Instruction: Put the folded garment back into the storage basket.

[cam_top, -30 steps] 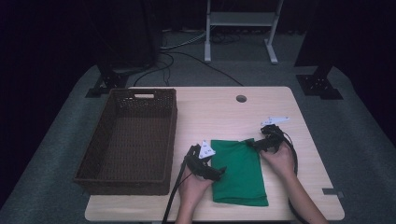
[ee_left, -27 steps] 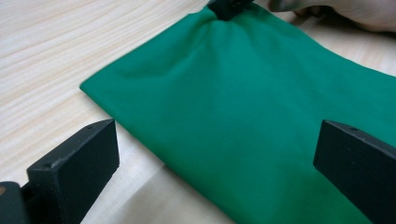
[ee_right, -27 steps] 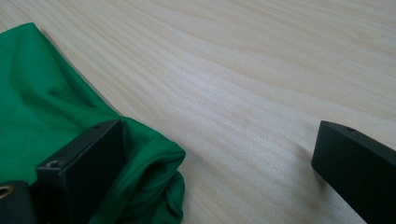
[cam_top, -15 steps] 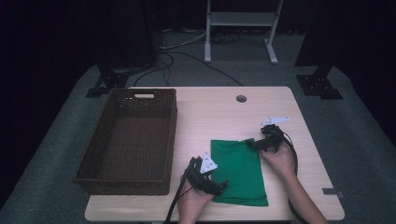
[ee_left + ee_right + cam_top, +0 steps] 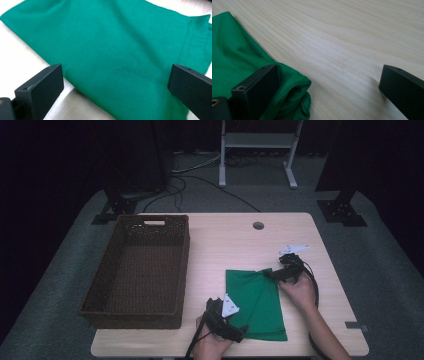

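A green cloth lies folded flat on the right half of the wooden table. My left gripper is at the cloth's near left corner, close to the table's front edge. In the left gripper view the left gripper stands wide open with the green cloth spread between its jaws. My right gripper is at the cloth's far right corner. In the right gripper view the right gripper is open; one jaw rests by the bunched cloth corner, the other is over bare wood.
A dark brown wicker basket stands empty on the left half of the table. A round cable hole sits near the far edge. Bare wood lies beyond the cloth and to its right. Stands and cables are on the floor behind.
My left gripper has slid along the cloth's left edge toward the front of the table, down to its near corner. The right gripper has stayed at the far corner.
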Motion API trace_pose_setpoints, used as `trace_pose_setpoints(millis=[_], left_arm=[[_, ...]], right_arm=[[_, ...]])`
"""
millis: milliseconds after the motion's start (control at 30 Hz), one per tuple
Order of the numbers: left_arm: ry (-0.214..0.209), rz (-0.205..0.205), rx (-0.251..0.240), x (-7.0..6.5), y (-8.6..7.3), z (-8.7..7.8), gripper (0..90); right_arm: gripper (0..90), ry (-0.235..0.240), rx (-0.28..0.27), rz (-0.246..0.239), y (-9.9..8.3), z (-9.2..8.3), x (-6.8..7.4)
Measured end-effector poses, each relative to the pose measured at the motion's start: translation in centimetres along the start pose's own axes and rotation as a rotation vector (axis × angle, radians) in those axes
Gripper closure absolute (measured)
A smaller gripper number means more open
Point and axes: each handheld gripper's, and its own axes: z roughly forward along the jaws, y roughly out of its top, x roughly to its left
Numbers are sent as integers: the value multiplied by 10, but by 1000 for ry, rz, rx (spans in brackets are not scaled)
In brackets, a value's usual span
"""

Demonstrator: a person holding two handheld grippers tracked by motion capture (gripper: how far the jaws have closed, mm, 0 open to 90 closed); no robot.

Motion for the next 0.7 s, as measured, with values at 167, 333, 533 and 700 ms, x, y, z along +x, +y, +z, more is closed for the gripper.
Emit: trace_pose_setpoints(millis=[167, 333, 533, 700], left_arm=[[-1, -19, 21, -3, -2, -1, 0], [23, -34, 39, -10, -4, -1, 0], [51, -27, 56, -18, -6, -3, 13], [60, -31, 55, -21, -7, -4, 34]], right_arm=[[14, 0, 0, 0, 0, 0, 0], [14, -1, 1, -1, 0, 0, 0], [14, -1, 0, -1, 0, 0, 0], [14, -2, 1, -2, 0, 0, 0]])
